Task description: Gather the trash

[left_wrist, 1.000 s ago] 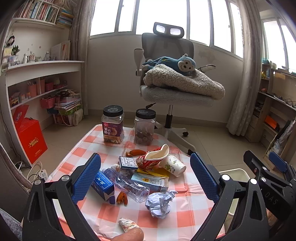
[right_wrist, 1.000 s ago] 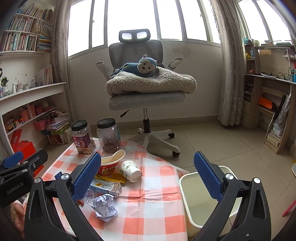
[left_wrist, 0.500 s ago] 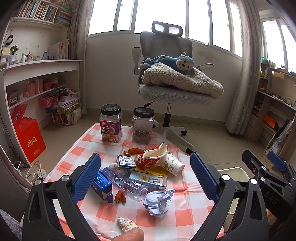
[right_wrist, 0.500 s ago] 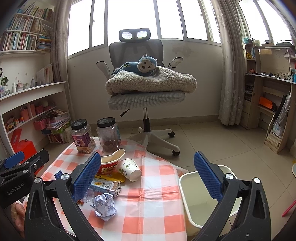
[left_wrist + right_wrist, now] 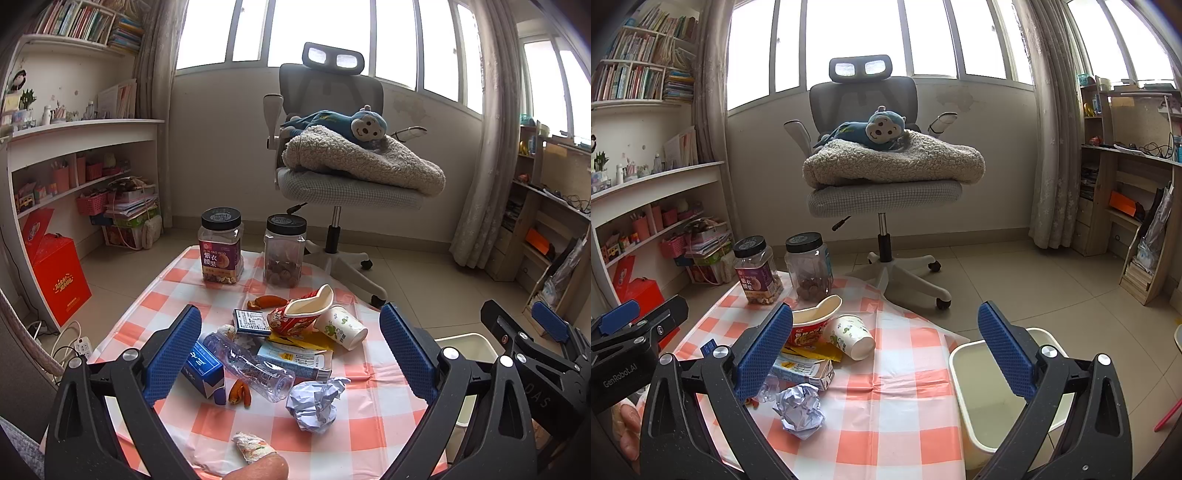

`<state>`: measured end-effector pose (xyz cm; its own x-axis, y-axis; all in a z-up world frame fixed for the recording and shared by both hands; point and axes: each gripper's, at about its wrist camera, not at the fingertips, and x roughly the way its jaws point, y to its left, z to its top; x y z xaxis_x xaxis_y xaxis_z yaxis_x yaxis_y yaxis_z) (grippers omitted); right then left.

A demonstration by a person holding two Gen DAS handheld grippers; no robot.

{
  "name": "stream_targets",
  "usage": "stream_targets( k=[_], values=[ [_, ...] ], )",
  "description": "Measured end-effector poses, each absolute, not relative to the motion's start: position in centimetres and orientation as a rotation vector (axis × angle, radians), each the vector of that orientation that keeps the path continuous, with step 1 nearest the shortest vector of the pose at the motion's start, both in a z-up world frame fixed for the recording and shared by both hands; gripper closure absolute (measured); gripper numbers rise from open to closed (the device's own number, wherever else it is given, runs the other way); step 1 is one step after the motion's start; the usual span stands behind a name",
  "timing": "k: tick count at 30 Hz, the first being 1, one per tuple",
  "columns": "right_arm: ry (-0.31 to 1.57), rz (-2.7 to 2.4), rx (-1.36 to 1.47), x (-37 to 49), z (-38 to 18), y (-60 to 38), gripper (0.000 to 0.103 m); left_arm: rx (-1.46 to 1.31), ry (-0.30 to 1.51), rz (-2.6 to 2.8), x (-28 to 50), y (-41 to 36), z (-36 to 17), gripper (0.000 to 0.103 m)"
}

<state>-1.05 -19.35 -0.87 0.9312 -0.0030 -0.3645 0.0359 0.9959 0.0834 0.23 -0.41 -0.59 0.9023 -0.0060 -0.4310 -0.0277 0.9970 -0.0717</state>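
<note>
Trash lies in a heap on the orange-checked cloth (image 5: 373, 428): a crumpled paper ball (image 5: 314, 404) (image 5: 799, 408), a clear plastic bottle (image 5: 247, 363), a blue carton (image 5: 203, 373), a paper cup (image 5: 341, 326) (image 5: 851, 336) on its side, a red noodle bowl (image 5: 301, 312) (image 5: 810, 325), a flattened drink box (image 5: 295, 360) (image 5: 805, 369) and orange peel (image 5: 240, 393). My left gripper (image 5: 290, 358) is open above the heap, holding nothing. My right gripper (image 5: 884, 356) is open too, over the cloth's right side, with the cream bin (image 5: 988, 398) (image 5: 465, 347) beside it.
Two lidded snack jars (image 5: 220, 245) (image 5: 285, 251) stand at the cloth's far edge. Behind them is a grey office chair (image 5: 332, 177) with a blanket and a blue monkey toy. Shelves (image 5: 66, 155) line the left wall, a red box (image 5: 55, 277) stands below them.
Both views have shifted only slightly; the left gripper has edged a little closer over the heap. Both grippers stay open and nothing on the cloth has moved.
</note>
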Motion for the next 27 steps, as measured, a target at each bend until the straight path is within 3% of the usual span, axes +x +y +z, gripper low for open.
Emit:
stream_targets(
  k=[27],
  values=[
    [0.374,-0.019,0.09,-0.98,-0.73,-19.31,0.007,-0.082,0.453,0.012,0.26,-0.23,-0.9,0.009]
  ],
)
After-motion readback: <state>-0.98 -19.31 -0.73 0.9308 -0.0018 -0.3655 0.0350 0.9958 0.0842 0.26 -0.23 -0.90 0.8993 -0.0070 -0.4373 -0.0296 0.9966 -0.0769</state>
